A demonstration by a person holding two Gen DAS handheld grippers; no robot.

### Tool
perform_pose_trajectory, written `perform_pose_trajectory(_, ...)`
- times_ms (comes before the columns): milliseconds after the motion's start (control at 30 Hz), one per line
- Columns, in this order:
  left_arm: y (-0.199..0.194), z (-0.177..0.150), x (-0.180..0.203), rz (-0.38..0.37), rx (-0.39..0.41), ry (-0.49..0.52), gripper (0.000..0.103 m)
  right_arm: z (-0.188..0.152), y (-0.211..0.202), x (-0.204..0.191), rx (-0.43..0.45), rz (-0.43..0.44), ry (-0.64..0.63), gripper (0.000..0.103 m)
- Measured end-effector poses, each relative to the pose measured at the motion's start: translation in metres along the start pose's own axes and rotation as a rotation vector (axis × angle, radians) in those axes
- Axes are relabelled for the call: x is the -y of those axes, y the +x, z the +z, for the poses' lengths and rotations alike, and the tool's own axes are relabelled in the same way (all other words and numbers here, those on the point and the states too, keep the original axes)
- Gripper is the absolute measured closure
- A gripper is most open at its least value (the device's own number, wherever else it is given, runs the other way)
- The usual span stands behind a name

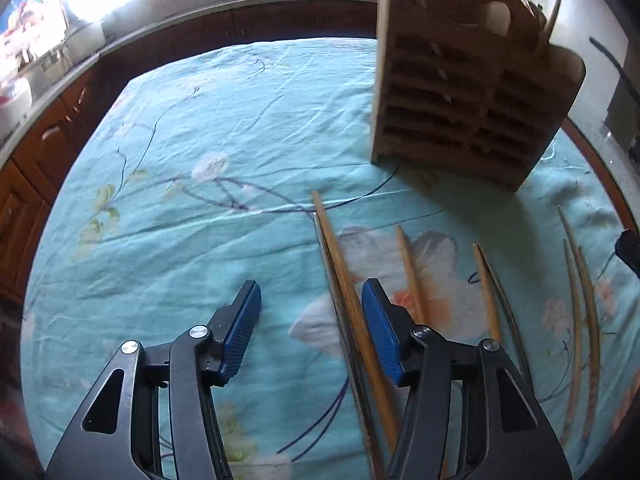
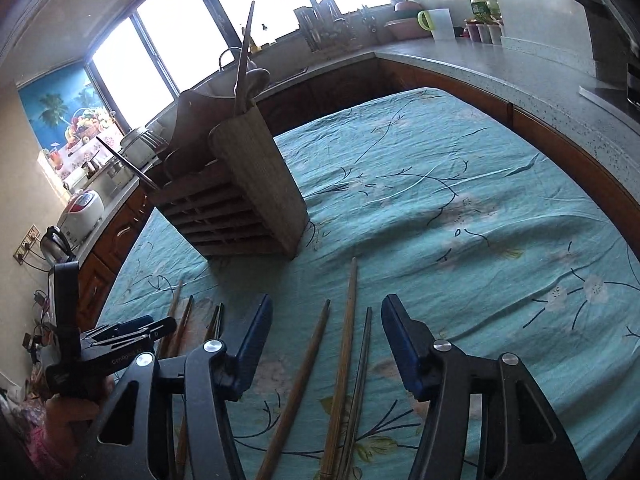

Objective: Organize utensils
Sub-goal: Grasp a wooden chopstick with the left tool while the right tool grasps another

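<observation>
Fingers (image 1: 244, 320) of both grippers apart, over chopsticks (image 2: 344, 356) nr holder (image 2: 240, 196).

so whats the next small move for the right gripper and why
Probably lower the right gripper and close on one chopstick. Its jaws are open and empty, three chopsticks lie flat on the cloth between them, and the wooden holder stands just ahead, ready to take it.

teal floral tablecloth (image 1: 200, 128), brown wooden holder (image 1: 460, 92), tan chopsticks (image 2: 340, 360), blue gripper pads (image 1: 244, 320)
</observation>
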State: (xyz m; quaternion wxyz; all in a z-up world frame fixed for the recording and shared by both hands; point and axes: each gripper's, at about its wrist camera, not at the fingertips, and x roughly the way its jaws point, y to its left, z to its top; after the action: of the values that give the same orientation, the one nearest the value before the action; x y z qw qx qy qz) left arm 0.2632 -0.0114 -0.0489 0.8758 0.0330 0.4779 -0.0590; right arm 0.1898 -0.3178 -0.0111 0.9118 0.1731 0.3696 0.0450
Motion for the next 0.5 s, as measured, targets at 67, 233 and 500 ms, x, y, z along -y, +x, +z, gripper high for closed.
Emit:
perform_pose_trajectory(67, -0.003, -0.001, -0.01, -0.022, -0.006, -0.021, 0.05, 0.001, 0.0, 0.001, 0.003, -0.003, 0.0, 0.045)
perform_pose_trajectory(233, -0.011, 0.001, -0.027, -0.084, 0.019, -0.091, 0.052, 0.003, 0.007, 0.002, -0.016, -0.014, -0.01, 0.056)
perform_pose_trajectory(500, -0.017, 0.017, 0.021, -0.161, 0.024, 0.033, 0.056, 0.005, 0.022, -0.001, -0.054, -0.041, -0.045, 0.068)
